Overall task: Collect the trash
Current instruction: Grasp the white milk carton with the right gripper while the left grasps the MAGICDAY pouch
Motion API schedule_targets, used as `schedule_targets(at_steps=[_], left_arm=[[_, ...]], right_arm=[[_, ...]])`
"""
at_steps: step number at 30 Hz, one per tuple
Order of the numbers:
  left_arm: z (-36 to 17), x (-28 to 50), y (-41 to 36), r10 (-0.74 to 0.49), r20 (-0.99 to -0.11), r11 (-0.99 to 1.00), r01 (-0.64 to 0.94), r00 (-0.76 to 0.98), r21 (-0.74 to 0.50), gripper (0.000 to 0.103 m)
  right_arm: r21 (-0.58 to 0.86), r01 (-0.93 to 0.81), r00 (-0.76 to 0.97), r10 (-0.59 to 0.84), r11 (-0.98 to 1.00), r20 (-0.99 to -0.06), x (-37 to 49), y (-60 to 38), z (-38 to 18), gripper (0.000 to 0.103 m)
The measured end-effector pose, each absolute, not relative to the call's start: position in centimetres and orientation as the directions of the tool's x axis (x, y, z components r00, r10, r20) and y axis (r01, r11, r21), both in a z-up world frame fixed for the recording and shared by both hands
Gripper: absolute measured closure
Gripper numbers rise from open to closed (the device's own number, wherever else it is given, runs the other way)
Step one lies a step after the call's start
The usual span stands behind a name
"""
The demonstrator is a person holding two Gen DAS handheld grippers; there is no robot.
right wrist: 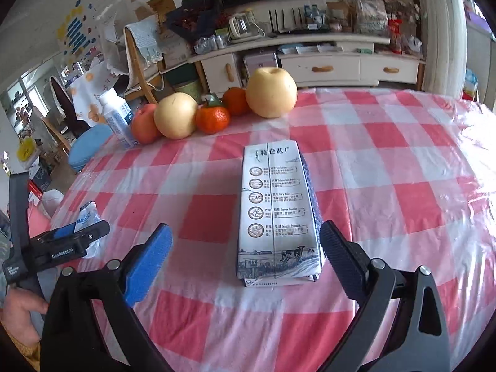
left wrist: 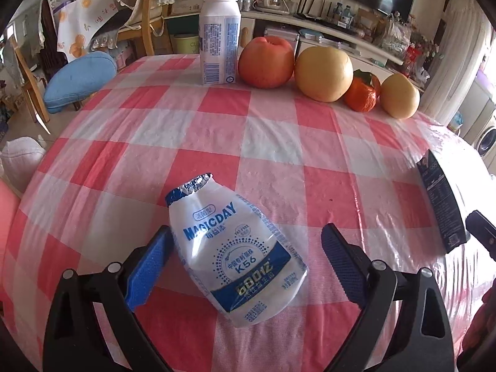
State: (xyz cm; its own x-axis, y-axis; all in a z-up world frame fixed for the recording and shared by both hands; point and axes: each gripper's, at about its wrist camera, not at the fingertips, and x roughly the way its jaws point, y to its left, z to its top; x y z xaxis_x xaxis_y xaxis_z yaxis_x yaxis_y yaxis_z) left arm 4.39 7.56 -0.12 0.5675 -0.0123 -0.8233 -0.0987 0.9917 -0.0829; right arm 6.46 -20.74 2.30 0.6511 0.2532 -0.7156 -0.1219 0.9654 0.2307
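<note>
Trash: crushed bottle (left wrist: 238, 260) on surface between left gripper (left wrist: 245, 266) jaws, apart | carton (right wrist: 279, 214) lying between right gripper (right wrist: 246, 263) jaws, apart | advice: centre each, lower, close gently; leave fruit (left wrist: 322, 73)

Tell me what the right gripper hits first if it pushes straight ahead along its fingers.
The right gripper, open, would first meet the milk carton lying flat between its fingers; its near end already sits there, though depth is hard to judge.
</note>
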Motion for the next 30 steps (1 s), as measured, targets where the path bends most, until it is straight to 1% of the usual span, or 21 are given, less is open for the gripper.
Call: schedule_targets(at_steps=[2,4,5,6,8,10,11,13,14,15,18,26,30], left_arm=[[-0.2,4.4,7.7,-0.007,-0.827,0.991,-0.104,0.562,-0.079,0.009],[-0.2,4.4,7.9,0.007,-0.827,0.992,-0.108,0.562,-0.065,0.015],[-0.2,4.4,7.8,0.018,-0.827,0.993,-0.109,0.561,-0.053,0.021],[-0.1,4.4,7.8,0.022,-0.828,0.993,-0.109,0.561,-0.047,0.024],[0.0,4.5,8.1,0.017,-0.828,0.992,-0.112,0.56,-0.055,0.026],[0.0,4.4,8.3,0.02,-0.827,0.991,-0.119,0.562,-0.057,0.031],[0.1,4.3,8.3,0.024,-0.826,0.991,-0.122,0.564,-0.055,0.033],[0.1,4.2,8.4,0.025,-0.824,0.991,-0.121,0.567,-0.053,0.035],[0.1,4.1,8.5,0.028,-0.823,0.991,-0.122,0.568,-0.051,0.04],[0.1,4.0,8.5,0.027,-0.822,0.991,-0.121,0.569,-0.05,0.041],[0.1,3.8,8.5,0.017,-0.823,0.992,-0.11,0.568,-0.055,0.041],[0.2,2.5,8.0,0.003,-0.821,0.997,-0.065,0.571,-0.041,0.042],[0.5,1.7,8.1,-0.016,-0.816,0.997,-0.058,0.577,-0.06,0.046]], right_arm=[[0.223,-0.108,0.646,0.239,0.969,-0.725,6.6,-20.8,1.9,0.007],[0.216,-0.1,0.645,0.229,0.971,-0.729,6.8,-20.8,1.6,0.014],[0.209,-0.102,0.647,0.224,0.973,-0.729,6.8,-20.8,1.5,0.021],[0.201,-0.103,0.648,0.219,0.974,-0.73,6.8,-20.7,1.5,0.025],[0.178,-0.104,0.647,0.202,0.979,-0.735,6.8,-20.4,1.4,0.027],[0.17,-0.105,0.647,0.197,0.98,-0.737,6.9,-20.5,1.3,0.032],[0.172,-0.104,0.646,0.199,0.979,-0.737,6.9,-20.5,1.2,0.036],[0.176,-0.106,0.645,0.202,0.979,-0.737,6.9,-20.6,1.2,0.036],[0.173,-0.108,0.645,0.201,0.979,-0.737,6.9,-20.5,1.2,0.037],[0.17,-0.11,0.646,0.2,0.979,-0.737,6.8,-20.4,1.2,0.037],[0.184,-0.122,0.646,0.219,0.975,-0.731,6.7,-20.3,1.3,0.04],[0.224,-0.168,0.635,0.279,0.96,-0.72,6.2,-19.6,1.6,0.041],[0.249,-0.206,0.631,0.323,0.946,-0.706,5.8,-19.0,1.9,0.041]])
